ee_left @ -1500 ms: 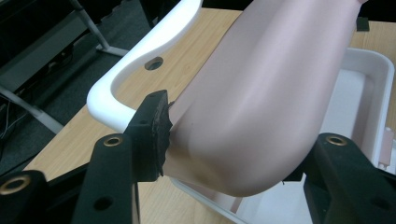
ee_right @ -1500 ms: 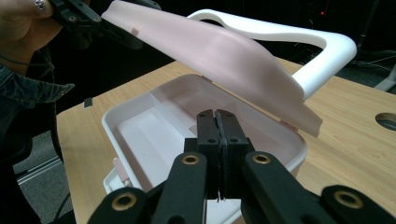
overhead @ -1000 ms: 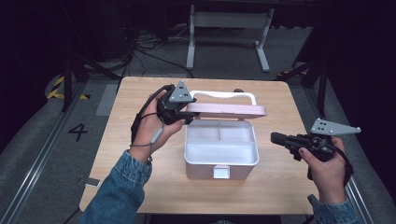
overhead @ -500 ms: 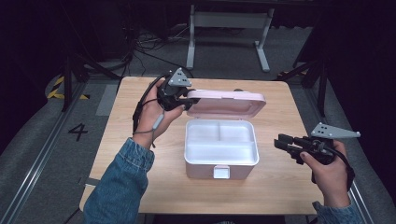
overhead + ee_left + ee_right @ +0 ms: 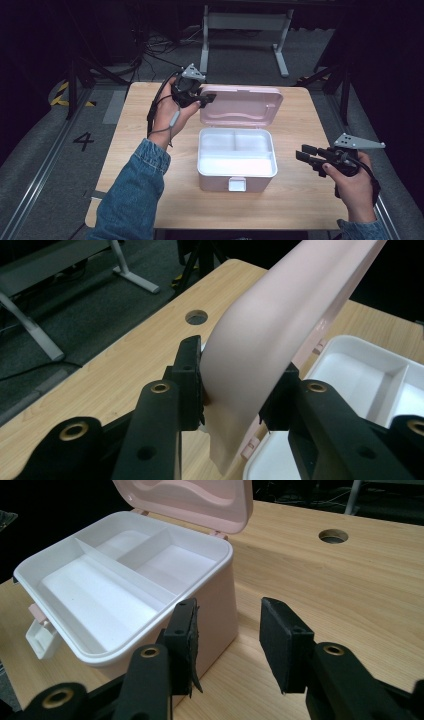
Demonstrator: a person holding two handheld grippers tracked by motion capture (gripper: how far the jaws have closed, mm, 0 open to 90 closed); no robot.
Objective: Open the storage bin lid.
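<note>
A pink box [image 5: 238, 176] with a divided white tray [image 5: 235, 150] inside stands mid-table. Its pink lid [image 5: 245, 105] is raised and leans back on its hinges. My left gripper [image 5: 206, 98] is shut on the lid's left corner. In the left gripper view the lid [image 5: 280, 315] passes between the pads of that gripper [image 5: 236, 382]; the jaws closed on it and have just eased a little. My right gripper [image 5: 301, 152] hovers right of the box, its jaws just opening with nothing between them. In the right gripper view that gripper [image 5: 230, 630] points at the box's side wall [image 5: 215, 605].
The wooden table [image 5: 300, 210] has bare room left, right and in front of the box. A white latch [image 5: 237, 184] sticks out from the box's front. A round hole [image 5: 333, 536] lies in the tabletop. Metal stand legs [image 5: 240, 22] rise beyond the far edge.
The lid has swung from nearly edge-on to upright, carried back by my left gripper. My right gripper's jaws have spread apart and the hand has sunk slightly.
</note>
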